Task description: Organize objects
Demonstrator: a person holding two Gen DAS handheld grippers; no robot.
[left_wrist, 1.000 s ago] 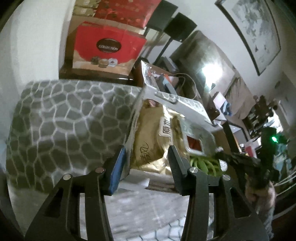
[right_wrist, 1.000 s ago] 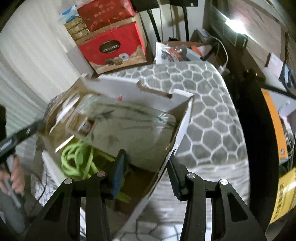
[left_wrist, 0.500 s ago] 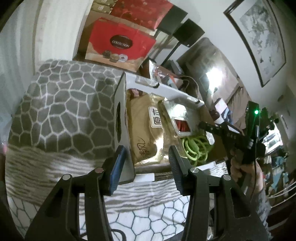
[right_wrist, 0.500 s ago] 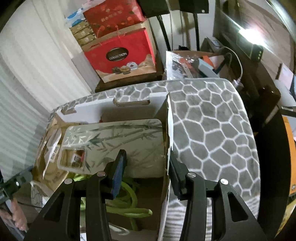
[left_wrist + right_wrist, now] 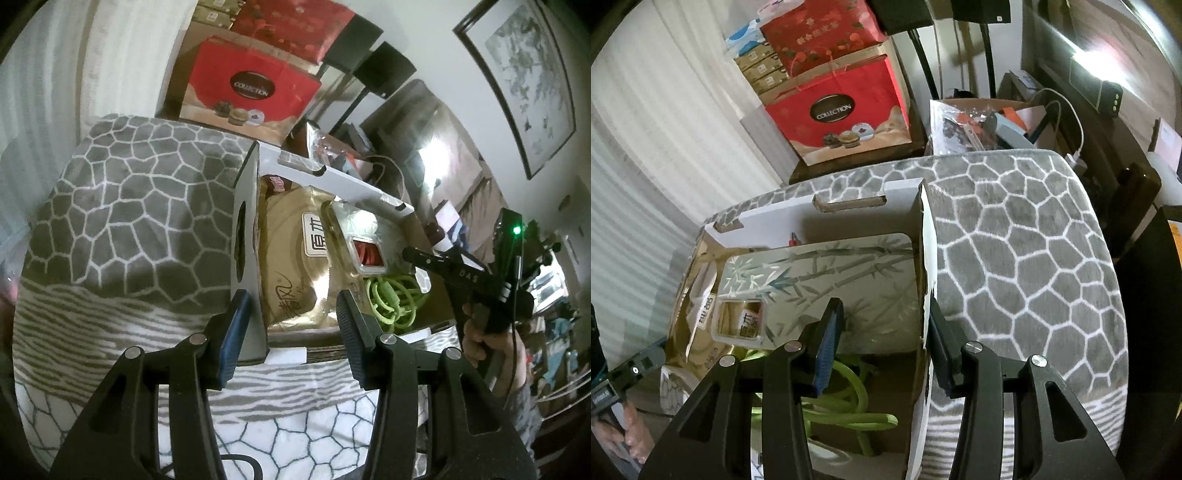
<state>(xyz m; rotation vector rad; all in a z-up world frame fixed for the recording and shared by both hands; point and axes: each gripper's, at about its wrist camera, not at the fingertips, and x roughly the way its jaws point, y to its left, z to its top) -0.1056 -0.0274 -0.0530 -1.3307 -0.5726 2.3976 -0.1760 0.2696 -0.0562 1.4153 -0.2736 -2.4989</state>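
Note:
A white cardboard box (image 5: 245, 236) with cut-out handles sits on a grey honeycomb-patterned cover (image 5: 140, 206). It holds a golden packet (image 5: 288, 258), a bamboo-printed packet (image 5: 831, 280) and a coiled green cord (image 5: 849, 410). My left gripper (image 5: 293, 325) straddles the box's left wall, which rests against its blue pad; the other finger hangs over the golden packet with a wide gap. My right gripper (image 5: 884, 332) straddles the right wall (image 5: 925, 295), one finger inside the box, one outside. Both stand open.
A red gift bag (image 5: 842, 118) and stacked cartons stand behind the cover, with an open box of clutter (image 5: 982, 122) beside them. A dark cabinet (image 5: 1100, 92) runs along the right. A hand (image 5: 480, 332) holds the right tool.
A second ago the box looked tilted, close and blurred. Now it lies square on the grey cover. Both grippers shifted with it, then held still; their jaws kept the same width.

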